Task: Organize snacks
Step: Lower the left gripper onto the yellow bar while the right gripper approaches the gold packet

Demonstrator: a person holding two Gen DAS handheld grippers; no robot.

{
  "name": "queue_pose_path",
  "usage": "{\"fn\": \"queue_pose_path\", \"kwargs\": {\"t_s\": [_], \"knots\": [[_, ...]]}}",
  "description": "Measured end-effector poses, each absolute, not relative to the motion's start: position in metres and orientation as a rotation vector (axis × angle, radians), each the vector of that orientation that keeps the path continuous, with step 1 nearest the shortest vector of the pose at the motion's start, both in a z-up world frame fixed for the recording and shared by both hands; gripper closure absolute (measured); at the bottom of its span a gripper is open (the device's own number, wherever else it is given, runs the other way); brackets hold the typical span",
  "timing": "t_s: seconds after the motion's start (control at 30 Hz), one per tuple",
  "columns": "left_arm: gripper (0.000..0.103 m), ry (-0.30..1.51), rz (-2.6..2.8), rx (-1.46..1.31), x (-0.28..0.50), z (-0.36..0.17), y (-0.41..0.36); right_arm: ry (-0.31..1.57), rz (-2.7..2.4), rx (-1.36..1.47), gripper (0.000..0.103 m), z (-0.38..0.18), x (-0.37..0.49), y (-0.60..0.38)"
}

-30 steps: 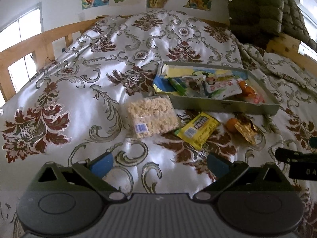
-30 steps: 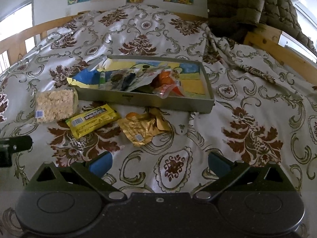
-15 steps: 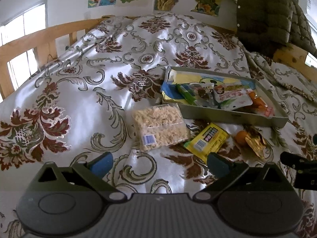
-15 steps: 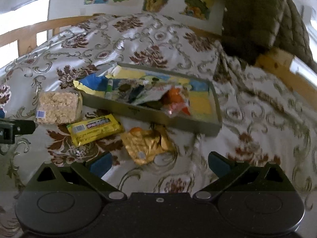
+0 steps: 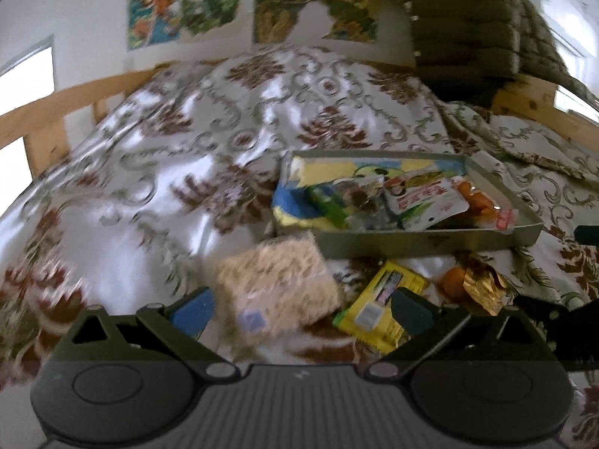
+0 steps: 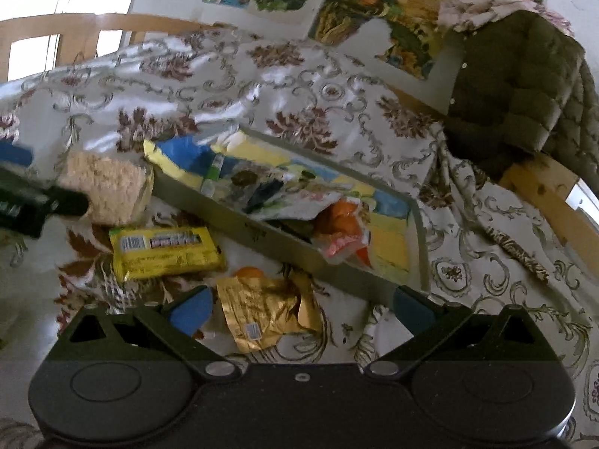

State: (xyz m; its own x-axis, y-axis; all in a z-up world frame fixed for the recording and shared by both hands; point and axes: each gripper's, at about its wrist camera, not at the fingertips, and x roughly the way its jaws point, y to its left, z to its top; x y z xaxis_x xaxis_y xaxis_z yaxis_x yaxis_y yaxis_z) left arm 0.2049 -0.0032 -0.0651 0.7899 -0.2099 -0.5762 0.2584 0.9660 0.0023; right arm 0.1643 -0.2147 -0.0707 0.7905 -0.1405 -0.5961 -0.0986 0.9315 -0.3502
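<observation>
The left hand-held gripper (image 5: 301,305) was held low over the bed (image 5: 149,194) with its jaws spread wide and nothing between them, lined up on the rice crispy block (image 5: 275,286), probably so the wrapped slab could be straddled across its width. The right hand-held gripper (image 6: 299,308) was released too, and empty, parked over the gold foil packet (image 6: 267,310), so a two-handed pickup looked planned.

Three snacks were left loose on the bedspread just outside the tray's (image 6: 284,241) near wall: the crispy block by its left corner, the yellow candy bar (image 6: 164,252) beside that, and the foil packet with something orange tucked at its top edge. The tray itself was already loaded with pouches, mostly heaped toward the middle and right end, which made sense if it was meant as the collecting spot. The left view was smeared by blur, so fine contact couldn't be judged.
</observation>
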Motion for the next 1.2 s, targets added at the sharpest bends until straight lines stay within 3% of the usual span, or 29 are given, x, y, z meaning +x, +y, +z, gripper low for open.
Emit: {"fn": "queue_pose_path", "kwargs": {"t_s": [0.53,0.87,1.03,1.13,1.2], "knots": [[0.0,0.604,-0.591,0.232,0.241,-0.083,-0.053,0.785,0.136,-0.393,0.001,-0.102,0.193,-0.232],[0.002,0.699,-0.636,0.249,0.257,-0.105,-0.059,0.72,0.153,-0.504,0.004,-0.123,0.205,-0.235],[0.017,0.708,-0.645,0.287,0.254,-0.106,-0.064,0.712,0.178,-0.523,0.018,-0.125,0.206,-0.231],[0.021,0.7,-0.649,0.3,0.252,-0.106,-0.066,0.709,0.181,-0.554,0.029,-0.122,0.204,-0.227],[0.024,0.695,-0.642,0.303,0.252,-0.105,-0.067,0.703,0.163,-0.569,0.041,-0.118,0.203,-0.225]]}}
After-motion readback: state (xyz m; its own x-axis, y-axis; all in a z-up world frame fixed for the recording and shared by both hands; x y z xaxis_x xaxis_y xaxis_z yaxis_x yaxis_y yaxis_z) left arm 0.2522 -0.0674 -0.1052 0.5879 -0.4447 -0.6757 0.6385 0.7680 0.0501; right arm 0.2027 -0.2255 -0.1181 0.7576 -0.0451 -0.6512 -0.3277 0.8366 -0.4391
